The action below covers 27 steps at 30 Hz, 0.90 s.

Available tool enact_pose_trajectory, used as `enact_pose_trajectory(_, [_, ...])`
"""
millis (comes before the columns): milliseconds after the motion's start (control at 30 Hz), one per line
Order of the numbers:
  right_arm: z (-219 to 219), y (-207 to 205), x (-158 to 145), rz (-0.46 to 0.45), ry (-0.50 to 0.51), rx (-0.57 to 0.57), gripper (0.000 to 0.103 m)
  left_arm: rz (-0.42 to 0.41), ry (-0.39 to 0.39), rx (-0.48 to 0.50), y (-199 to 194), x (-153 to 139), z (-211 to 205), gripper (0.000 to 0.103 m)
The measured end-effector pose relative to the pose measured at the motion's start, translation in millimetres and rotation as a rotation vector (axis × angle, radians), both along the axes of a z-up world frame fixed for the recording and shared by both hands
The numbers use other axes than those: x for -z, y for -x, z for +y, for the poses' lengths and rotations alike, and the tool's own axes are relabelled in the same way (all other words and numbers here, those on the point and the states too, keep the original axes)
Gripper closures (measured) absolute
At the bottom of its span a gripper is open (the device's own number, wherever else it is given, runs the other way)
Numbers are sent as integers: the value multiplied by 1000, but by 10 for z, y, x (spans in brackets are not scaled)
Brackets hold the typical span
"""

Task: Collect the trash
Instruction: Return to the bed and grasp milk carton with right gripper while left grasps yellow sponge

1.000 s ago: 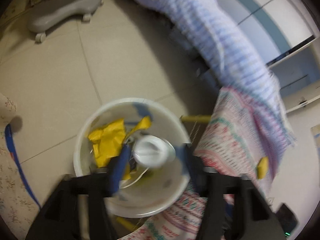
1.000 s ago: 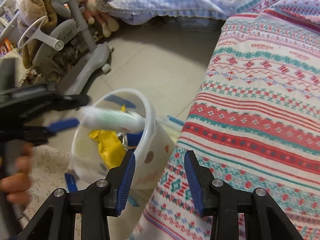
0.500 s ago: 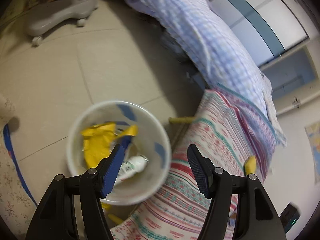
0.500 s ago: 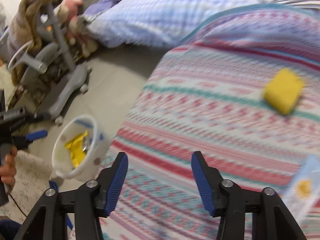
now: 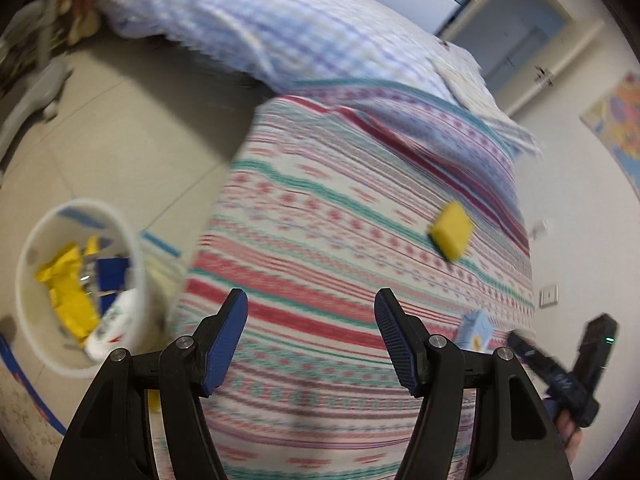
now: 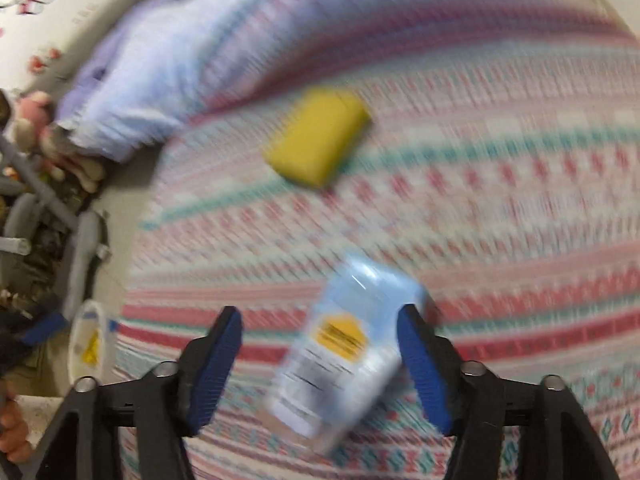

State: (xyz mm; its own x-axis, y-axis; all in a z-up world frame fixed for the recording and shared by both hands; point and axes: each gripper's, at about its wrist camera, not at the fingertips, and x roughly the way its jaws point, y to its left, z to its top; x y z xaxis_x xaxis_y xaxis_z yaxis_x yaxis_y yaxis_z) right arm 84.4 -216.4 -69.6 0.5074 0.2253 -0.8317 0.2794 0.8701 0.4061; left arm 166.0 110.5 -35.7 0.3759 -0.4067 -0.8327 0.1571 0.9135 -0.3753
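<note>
The right gripper [image 6: 320, 364], jaws wide, frames a pale blue carton [image 6: 344, 360] lying on the patterned bedspread [image 6: 500, 200], its long axis tilted up-right. The left gripper [image 5: 312, 336] is wide, empty. Yellow sponge [image 6: 318, 134] lies beyond; white bin [image 5: 132, 248] beside the bed.

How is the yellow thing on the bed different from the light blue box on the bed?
The yellow block is plain, with no print, while the light blue box carries an orange label and dark text. In the right wrist view, the box lies between the open fingers of the right gripper; the yellow block lies farther off, with no gripper near it. Both rest on the striped bedspread, outside the white bin.
</note>
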Motion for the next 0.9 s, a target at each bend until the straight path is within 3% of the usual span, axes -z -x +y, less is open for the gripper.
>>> enact_pose_trajectory(133, [-121,50,353,118,-96,82,31,3,-5,57,35,-26,-438,34])
enact_pose_trajectory(267, [-105,29,439,103,-175,95,31,-7,-18,89,68,-43,-743,34])
enact_pose_trajectory(400, [80,-17,397,46,-150,23,55,3,-44,103,37,34,-991,34])
enact_pose_trajectory(500, [155,8,239,-5,-157,-9,68,19,-52,109,17,100,-1141,34])
enact_pose_trajectory(767, [-314,299,-446,-189,-68,58,69,-14,-97,135,-41,181,-1514,34])
enact_pose_trajectory(900, [-713,441,-587,-228,-104,139,69,-30,-132,154,-87,295,-1742,34])
